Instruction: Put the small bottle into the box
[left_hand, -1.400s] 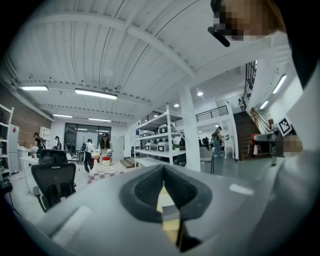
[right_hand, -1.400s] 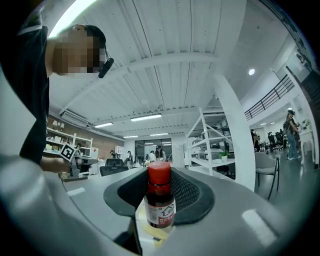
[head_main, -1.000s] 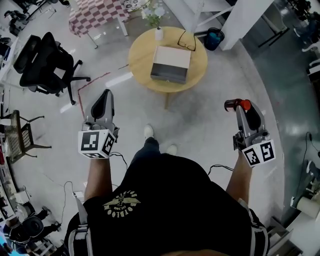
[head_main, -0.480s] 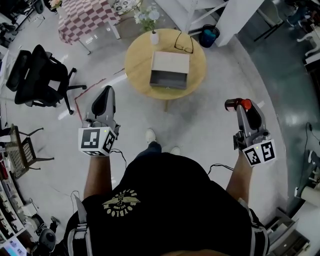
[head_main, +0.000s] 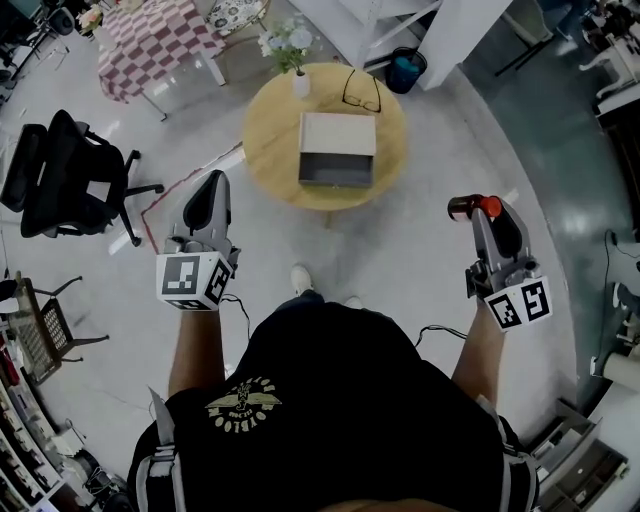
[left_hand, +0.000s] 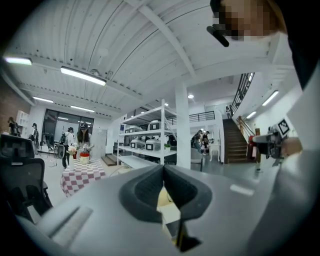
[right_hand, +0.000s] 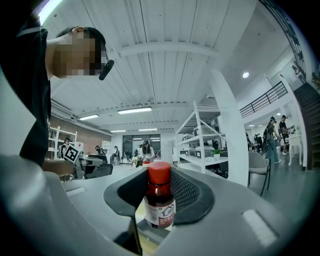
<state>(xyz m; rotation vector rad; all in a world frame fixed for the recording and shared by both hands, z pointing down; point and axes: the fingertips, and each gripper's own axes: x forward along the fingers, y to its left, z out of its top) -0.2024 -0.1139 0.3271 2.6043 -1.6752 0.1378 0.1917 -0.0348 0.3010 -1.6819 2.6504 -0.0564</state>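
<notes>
A small dark bottle (right_hand: 159, 200) with a red cap and a white label stands upright between the jaws of my right gripper (right_hand: 159, 202), which is shut on it. In the head view that bottle (head_main: 474, 208) pokes out of the right gripper (head_main: 478, 212) at the right, held over the floor. The open cardboard box (head_main: 337, 149) lies on a round wooden table (head_main: 272, 150) further ahead. My left gripper (head_main: 205, 205) hangs at the left, jaws pressed together with nothing in them. Through its jaws (left_hand: 163, 187) only a sliver of the box shows.
On the table a small vase of white flowers (head_main: 296, 60) and a pair of glasses (head_main: 360, 92) sit behind the box. A black office chair (head_main: 60, 175) stands at the left, a checked-cloth table (head_main: 150, 45) at the back left, a dark bin (head_main: 405, 70) beyond the round table.
The round table and box have slid slightly down and left in the head view as the person steps closer. Both grippers keep their pose; the bottle stays gripped.
</notes>
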